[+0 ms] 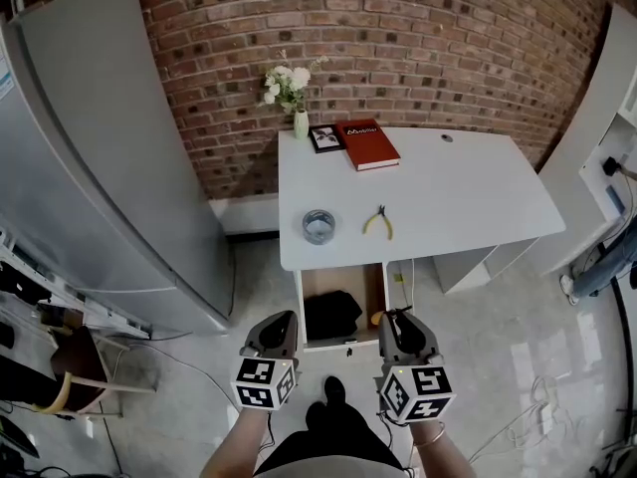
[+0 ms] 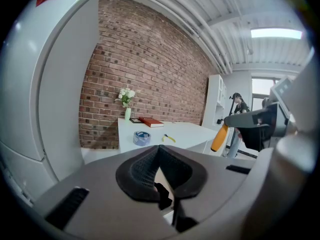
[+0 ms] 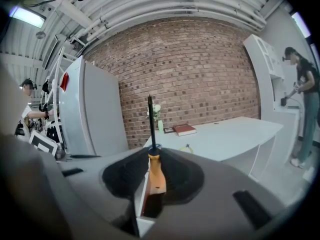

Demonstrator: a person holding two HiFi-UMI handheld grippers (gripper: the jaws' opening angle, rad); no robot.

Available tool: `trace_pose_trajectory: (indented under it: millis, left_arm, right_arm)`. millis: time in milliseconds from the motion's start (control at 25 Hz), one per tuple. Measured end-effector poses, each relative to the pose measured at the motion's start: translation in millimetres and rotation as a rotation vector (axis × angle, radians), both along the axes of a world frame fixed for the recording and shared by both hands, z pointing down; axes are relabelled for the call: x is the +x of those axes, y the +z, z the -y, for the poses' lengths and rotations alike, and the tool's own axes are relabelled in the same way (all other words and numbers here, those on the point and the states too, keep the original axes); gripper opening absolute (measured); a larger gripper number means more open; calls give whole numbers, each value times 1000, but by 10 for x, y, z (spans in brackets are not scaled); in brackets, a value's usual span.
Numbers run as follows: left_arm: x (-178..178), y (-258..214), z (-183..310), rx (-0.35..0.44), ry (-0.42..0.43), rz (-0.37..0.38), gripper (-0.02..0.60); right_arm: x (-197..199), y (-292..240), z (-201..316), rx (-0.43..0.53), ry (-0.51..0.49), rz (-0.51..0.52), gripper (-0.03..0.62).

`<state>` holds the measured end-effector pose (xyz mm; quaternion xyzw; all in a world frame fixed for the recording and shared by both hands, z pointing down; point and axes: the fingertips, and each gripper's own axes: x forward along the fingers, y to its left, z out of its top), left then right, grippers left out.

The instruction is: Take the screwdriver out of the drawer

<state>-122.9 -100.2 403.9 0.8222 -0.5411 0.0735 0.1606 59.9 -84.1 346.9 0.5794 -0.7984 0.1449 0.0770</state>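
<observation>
Right gripper (image 3: 152, 176) pinches the screwdriver (image 3: 155, 171) by its orange handle, shaft pointing up, just over the open drawer's (image 1: 343, 279) right front corner. Left gripper (image 2: 160, 170) hovers at the drawer's left front, jaws pressed together, empty. A black bundle (image 1: 331, 314) lies in the drawer. Beyond it, on the white table (image 1: 458, 197), sit a tape roll (image 1: 318, 226), pliers (image 1: 378, 223) and a red book (image 1: 370, 143).

Red brick wall (image 1: 398, 28) — white desk (image 1: 448, 197), grey fridge (image 1: 100, 147), pale floor (image 1: 498, 366).
</observation>
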Motion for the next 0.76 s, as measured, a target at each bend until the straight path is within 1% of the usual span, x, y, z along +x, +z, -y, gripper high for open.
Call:
trace_pose_trajectory:
  millis: [120, 760]
  left_arm:
    - [-15, -5, -25, 0, 1, 1, -8]
    - [11, -44, -18, 8, -2, -7, -8]
  right_arm:
    - [13, -7, -17, 2, 11, 6, 80]
    - [-5, 48, -8, -22, -6, 4, 80]
